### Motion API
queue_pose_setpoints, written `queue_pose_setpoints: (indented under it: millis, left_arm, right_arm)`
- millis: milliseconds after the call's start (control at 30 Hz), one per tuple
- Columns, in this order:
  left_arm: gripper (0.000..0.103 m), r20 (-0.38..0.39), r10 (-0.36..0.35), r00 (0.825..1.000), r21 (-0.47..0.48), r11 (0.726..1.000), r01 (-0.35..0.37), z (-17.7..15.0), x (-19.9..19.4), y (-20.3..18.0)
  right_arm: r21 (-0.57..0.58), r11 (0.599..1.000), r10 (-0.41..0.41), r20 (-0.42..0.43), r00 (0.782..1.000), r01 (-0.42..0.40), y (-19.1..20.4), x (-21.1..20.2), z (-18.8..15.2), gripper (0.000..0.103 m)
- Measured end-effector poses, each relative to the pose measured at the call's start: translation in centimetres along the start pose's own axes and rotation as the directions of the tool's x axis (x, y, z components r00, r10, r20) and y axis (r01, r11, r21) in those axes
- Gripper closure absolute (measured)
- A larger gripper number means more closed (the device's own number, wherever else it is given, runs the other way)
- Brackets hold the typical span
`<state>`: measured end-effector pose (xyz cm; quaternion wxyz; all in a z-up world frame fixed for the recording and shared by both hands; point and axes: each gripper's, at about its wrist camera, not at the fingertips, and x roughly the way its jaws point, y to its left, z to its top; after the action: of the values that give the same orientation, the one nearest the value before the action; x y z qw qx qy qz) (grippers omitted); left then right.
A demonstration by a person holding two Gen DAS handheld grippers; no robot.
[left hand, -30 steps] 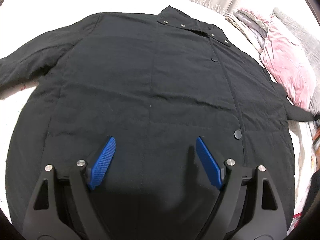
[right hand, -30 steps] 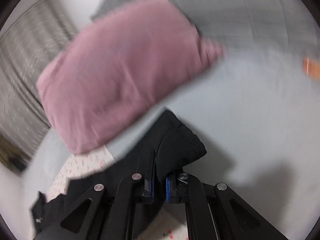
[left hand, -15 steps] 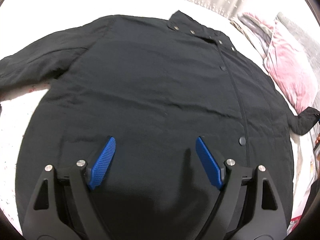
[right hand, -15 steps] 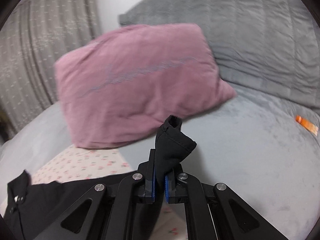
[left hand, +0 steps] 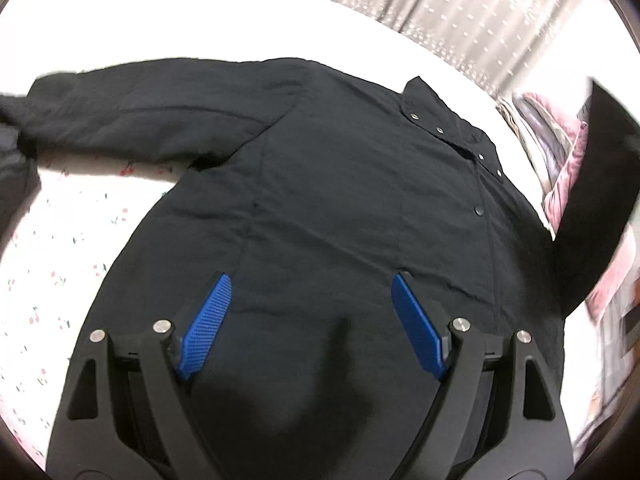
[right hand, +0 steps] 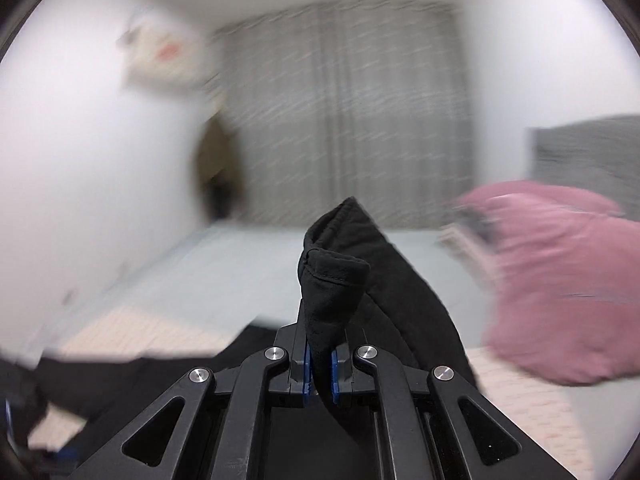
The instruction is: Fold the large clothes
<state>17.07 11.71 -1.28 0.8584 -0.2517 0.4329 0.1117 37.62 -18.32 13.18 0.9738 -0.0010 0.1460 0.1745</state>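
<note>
A black jacket [left hand: 340, 208] lies spread front-up on a bed [left hand: 60, 248] covered by a white sheet printed with small cherries, its stand-up collar [left hand: 448, 128] with metal snaps toward the patterned grey curtain [left hand: 460, 12] at the far side. One sleeve [left hand: 132, 120] stretches flat across the sheet toward the left edge of the left wrist view. The left claw [left hand: 307, 316] hangs above the lower body of the jacket with its blue pads [left hand: 206, 324] spread wide and nothing between them. The right claw [right hand: 319, 376] is clamped tight on the cuff [right hand: 332, 280] of the other sleeve, which is lifted clear of the bed; the cuff's open end sticks up past the fingertips and the sleeve fabric trails down to the right. In the left wrist view that raised sleeve [left hand: 592, 200] shows as a dark band at the right edge, in front of a pink pillow [right hand: 560, 292]. A grey cushion [right hand: 592, 156] sits behind the pillow, though the right wrist view is heavily blurred.
</note>
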Motion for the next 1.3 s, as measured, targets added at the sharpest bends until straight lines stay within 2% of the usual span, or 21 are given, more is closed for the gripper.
queue_pose_setpoints:
  millis: [67,100,233,300,333,533,600,633,700,733,800,833,867,900,933,967,1000,1067,1167,1233,1300]
  left_arm:
    - [0.020,-0.017,-0.018,1.000,-0.025,1.000,0.018,0.2,0.1,0.4]
    - [0.020,-0.015,-0.017,1.000,-0.030,0.999,0.017,0.2,0.1,0.6]
    - [0.020,-0.011,-0.005,1.000,-0.042,0.999,0.004,0.6,0.0,1.3]
    - [0.020,-0.016,-0.014,1.000,-0.060,0.998,0.013,0.8,0.2,1.6]
    - [0.020,-0.021,-0.025,0.999,-0.072,0.997,0.023,0.8,0.4,1.7]
    - [0.020,-0.021,-0.040,0.999,-0.075,0.996,0.038,0.8,0.5,1.5]
    - [0.020,-0.016,-0.042,0.999,-0.075,0.996,0.041,0.8,0.4,1.6]
    - [0.020,-0.015,-0.042,0.999,-0.077,0.996,0.041,0.9,0.4,1.7]
    - [0.020,-0.020,-0.047,0.999,-0.085,0.995,0.046,0.9,0.5,1.9]
    - [0.020,-0.021,-0.049,0.999,-0.089,0.995,0.047,0.9,0.6,2.1]
    - [0.020,-0.028,-0.050,0.998,-0.090,0.995,0.047,0.9,0.7,2.1]
    - [0.020,-0.031,-0.049,0.998,-0.087,0.995,0.046,0.9,0.7,2.1]
    - [0.020,-0.031,-0.047,0.998,-0.086,0.995,0.044,0.9,0.7,2.1]
    - [0.020,-0.029,-0.045,0.999,-0.086,0.995,0.043,0.9,0.7,2.1]
    - [0.020,-0.027,-0.044,0.999,-0.086,0.995,0.042,0.9,0.6,2.1]
    - [0.020,-0.027,-0.043,0.999,-0.086,0.995,0.041,0.9,0.7,2.1]
    - [0.020,-0.026,-0.042,0.999,-0.085,0.996,0.040,0.9,0.7,2.1]
    - [0.020,-0.028,-0.038,0.999,-0.089,0.995,0.035,1.1,0.6,2.5]
    - [0.020,-0.006,-0.023,1.000,-0.133,0.991,0.022,2.2,0.0,4.6]
    - [0.020,0.036,0.039,0.999,-0.189,0.981,-0.031,3.6,-0.8,6.9]
    - [0.020,0.049,0.117,0.992,-0.230,0.968,-0.103,5.1,-1.2,9.2]
  right_arm:
    - [-0.069,0.995,0.059,-0.114,0.992,-0.067,4.8,3.7,-3.2,0.097]
    - [-0.114,0.988,0.076,-0.208,0.975,-0.102,7.5,6.2,-6.0,0.096]
    - [-0.225,0.959,0.048,-0.474,0.879,-0.174,11.7,11.8,-16.4,0.096]
    - [-0.228,0.959,0.035,-0.501,0.865,-0.171,11.3,12.4,-19.1,0.095]
    - [-0.200,0.965,0.050,-0.489,0.871,-0.168,10.4,12.2,-19.3,0.094]
    - [-0.045,0.981,0.138,-0.528,0.838,-0.189,7.9,13.1,-17.5,0.085]
    - [0.084,0.977,0.210,-0.525,0.825,-0.196,7.1,12.9,-16.4,0.081]
    - [0.150,0.966,0.259,-0.517,0.816,-0.211,6.8,12.8,-16.0,0.078]
    - [0.331,0.896,0.427,-0.465,0.775,-0.295,5.6,12.4,-15.0,0.075]
    - [0.375,0.872,0.465,-0.438,0.769,-0.313,6.8,12.1,-14.8,0.074]
    - [0.432,0.853,0.469,-0.382,0.797,-0.295,5.3,11.9,-14.3,0.064]
    - [0.428,0.861,0.446,-0.378,0.811,-0.274,4.9,11.7,-14.4,0.057]
    - [0.407,0.882,0.404,-0.398,0.824,-0.236,4.7,12.0,-14.9,0.057]
    - [0.379,0.905,0.363,-0.451,0.815,-0.193,5.1,12.6,-15.9,0.057]
    - [0.354,0.921,0.334,-0.510,0.793,-0.160,5.9,12.8,-17.2,0.057]
    - [0.323,0.933,0.316,-0.527,0.789,-0.159,6.4,12.7,-18.2,0.057]
    - [0.268,0.949,0.287,-0.500,0.817,-0.169,7.1,12.1,-18.3,0.057]
    - [0.203,0.968,0.235,-0.538,0.810,-0.147,8.2,11.5,-17.2,0.057]
    - [0.237,0.962,0.247,-0.567,0.786,-0.132,8.2,9.3,-15.1,0.057]
    - [0.226,0.965,0.238,-0.536,0.810,-0.134,8.4,5.1,-13.9,0.055]
    - [0.241,0.958,0.261,-0.514,0.817,-0.155,7.7,0.8,-13.5,0.046]
